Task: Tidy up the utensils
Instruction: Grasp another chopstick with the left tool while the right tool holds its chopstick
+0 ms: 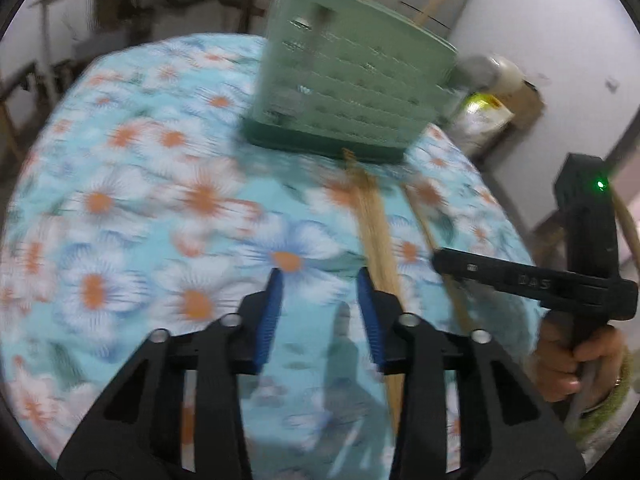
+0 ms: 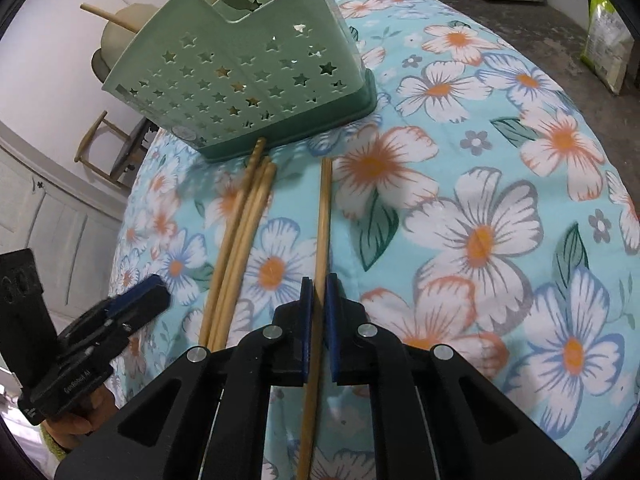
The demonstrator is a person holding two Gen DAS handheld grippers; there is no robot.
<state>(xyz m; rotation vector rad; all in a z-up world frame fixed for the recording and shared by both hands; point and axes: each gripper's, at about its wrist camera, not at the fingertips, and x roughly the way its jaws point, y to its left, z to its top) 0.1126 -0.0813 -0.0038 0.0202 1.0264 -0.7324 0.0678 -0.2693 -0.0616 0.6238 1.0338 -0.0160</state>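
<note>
A green utensil holder (image 2: 248, 92) with star-shaped holes stands at the far side of the flowered tablecloth; it also shows, blurred, in the left wrist view (image 1: 348, 80). Three wooden chopsticks (image 2: 240, 236) lie together in front of it. A single chopstick (image 2: 322, 232) lies to their right, and my right gripper (image 2: 318, 284) is shut on it low at the cloth. My left gripper (image 1: 320, 280) is open and empty above the cloth, just left of the chopstick bundle (image 1: 376, 232). The left gripper also shows at the lower left of the right wrist view (image 2: 136, 296).
The flowered cloth (image 2: 480, 200) covers a rounded table that drops off on all sides. A wooden chair (image 2: 104, 148) and white cabinets stand beyond the left edge. A green bag (image 2: 604, 44) stands on the floor at far right.
</note>
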